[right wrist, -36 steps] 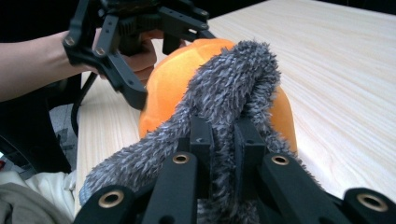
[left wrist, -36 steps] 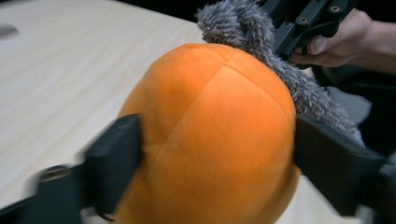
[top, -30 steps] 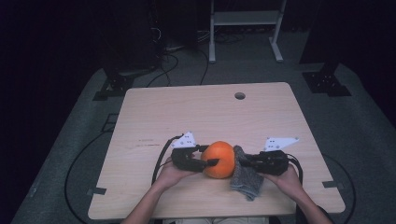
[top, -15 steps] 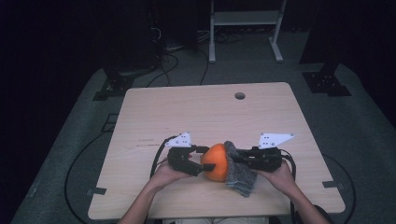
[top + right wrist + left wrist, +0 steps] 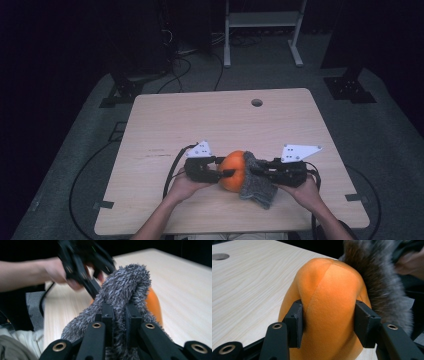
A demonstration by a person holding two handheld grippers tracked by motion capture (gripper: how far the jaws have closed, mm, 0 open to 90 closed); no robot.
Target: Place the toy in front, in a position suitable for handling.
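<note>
The left gripper (image 5: 328,325) is pinching the orange plush ball (image 5: 329,315), its jaws having just been closing, near the table's (image 5: 200,120) front edge; the right gripper (image 5: 119,322) is clamping the grey fuzzy cloth (image 5: 125,290) draped against it

No text, label, brand, number or sign could be read anywhere — not on the tabletop (image 5: 180,125), and not on the orange plush (image 5: 329,315) or the grey fuzzy cloth (image 5: 125,290).
</note>
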